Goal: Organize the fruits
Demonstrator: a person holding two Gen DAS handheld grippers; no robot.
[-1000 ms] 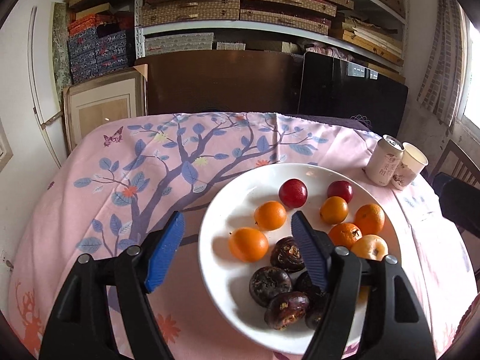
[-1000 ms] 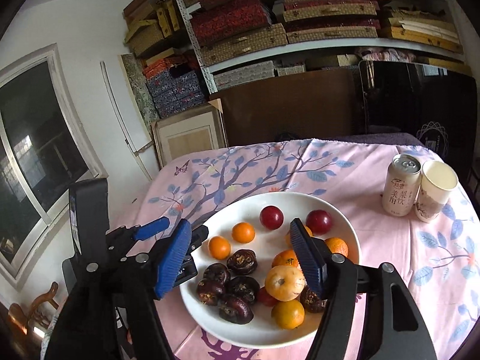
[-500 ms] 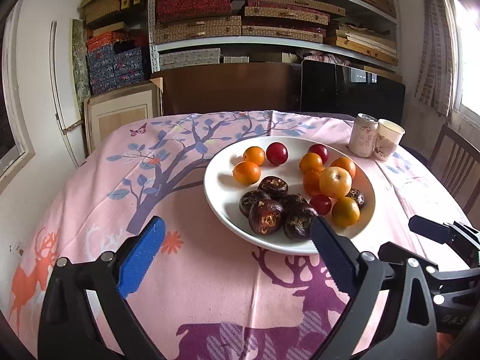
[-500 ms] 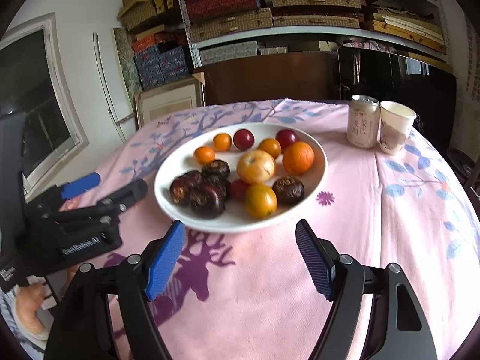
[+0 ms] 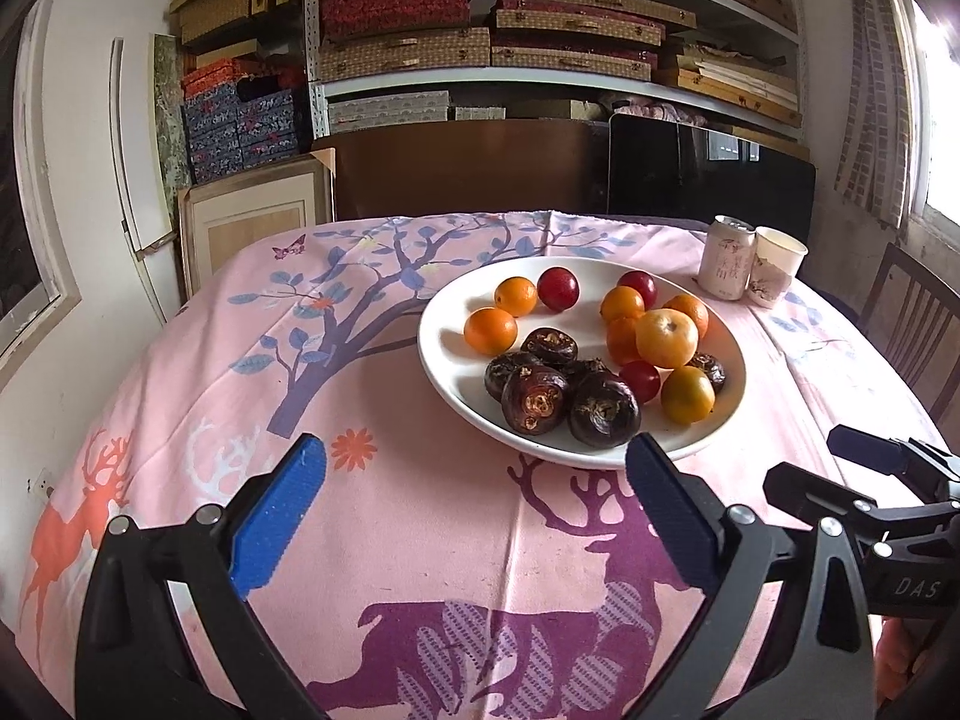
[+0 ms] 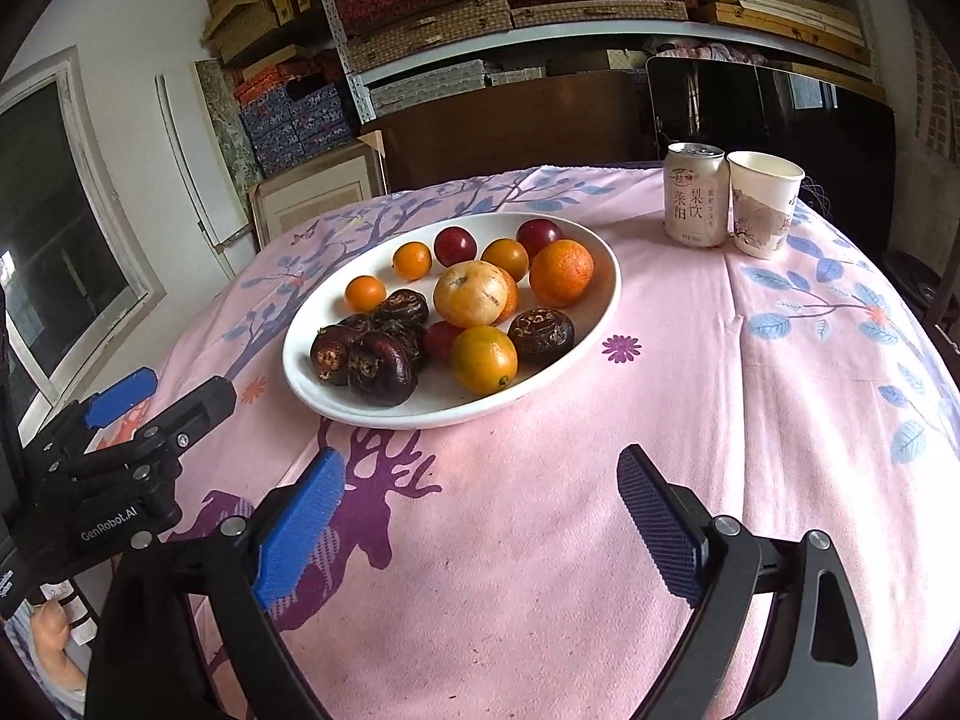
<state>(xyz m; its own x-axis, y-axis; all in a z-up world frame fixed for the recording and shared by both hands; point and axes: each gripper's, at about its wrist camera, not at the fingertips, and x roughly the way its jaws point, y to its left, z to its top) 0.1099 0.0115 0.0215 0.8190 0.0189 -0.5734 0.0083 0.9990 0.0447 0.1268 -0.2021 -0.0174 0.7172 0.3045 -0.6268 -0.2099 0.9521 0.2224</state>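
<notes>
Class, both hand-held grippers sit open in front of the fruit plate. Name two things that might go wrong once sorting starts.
1. The dark water chestnuts lie packed together beside a small red fruit; closing on one may nudge round neighbours into rolling, perhaps off the shallow white plate.
2. The drink can and paper cup stand touching near the plate; a wide swing by the right hand-held gripper might topple them.

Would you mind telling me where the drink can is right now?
The drink can stands upright at the table's far right in both wrist views, just left of the paper cup and beyond the white plate of fruit.
</notes>
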